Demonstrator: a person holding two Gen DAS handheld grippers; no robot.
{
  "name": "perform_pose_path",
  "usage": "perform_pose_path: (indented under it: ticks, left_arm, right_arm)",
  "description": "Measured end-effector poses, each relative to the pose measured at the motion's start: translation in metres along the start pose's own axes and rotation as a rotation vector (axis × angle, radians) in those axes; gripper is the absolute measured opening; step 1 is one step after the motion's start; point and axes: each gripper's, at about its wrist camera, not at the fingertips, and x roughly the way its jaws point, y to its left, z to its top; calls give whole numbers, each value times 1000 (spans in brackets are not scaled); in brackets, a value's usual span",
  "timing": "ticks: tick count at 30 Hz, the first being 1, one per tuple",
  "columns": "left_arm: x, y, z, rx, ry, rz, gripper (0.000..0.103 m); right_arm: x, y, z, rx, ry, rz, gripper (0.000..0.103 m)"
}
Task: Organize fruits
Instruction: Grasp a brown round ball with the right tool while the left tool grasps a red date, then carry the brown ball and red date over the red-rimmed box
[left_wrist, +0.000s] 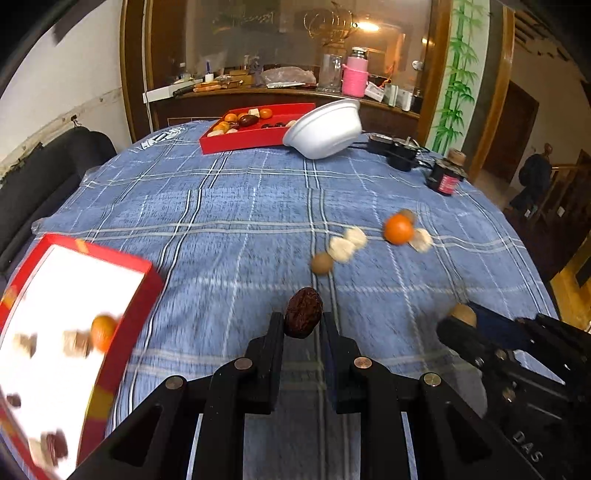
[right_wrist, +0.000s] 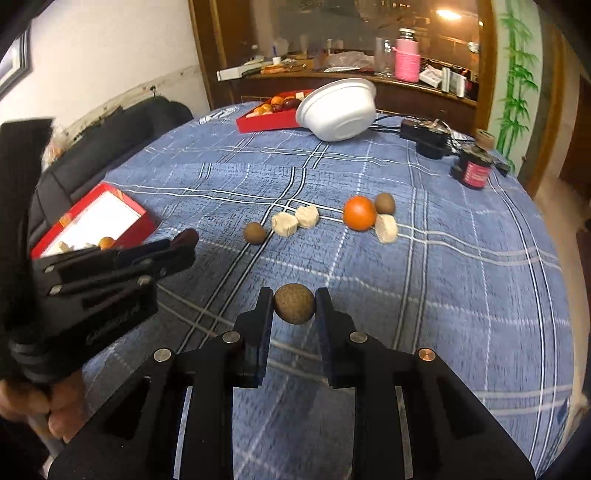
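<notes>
Sorting looks partway done: the near box (left_wrist: 122, 317), left of the left gripper (left_wrist: 303, 325), holds several fruits, and six lie loose on the cloth (right_wrist: 443, 295) ahead of both. Left fingers pinch a date (left_wrist: 303, 312); the right gripper (right_wrist: 294, 304) pinches a longan (right_wrist: 294, 303).

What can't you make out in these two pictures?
- Near red box contents: motion-blurred in the left wrist view, partly behind the left gripper in the right wrist view.
- Far red tray: partly hidden by the tipped white bowl.
- Sideboard clutter: too small.
</notes>
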Motion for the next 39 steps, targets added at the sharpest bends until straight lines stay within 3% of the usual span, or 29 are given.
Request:
perform_pose_path:
  ticks: [17,39]
  left_arm:
    - [-48,2,-55,-19,-5,25,18]
    - [-80,54,-67,-155,-48,74,18]
  right_arm:
    - [-35,20,-37,28,-30,37,22]
    - [-43,66,-42,-37,-24,101,22]
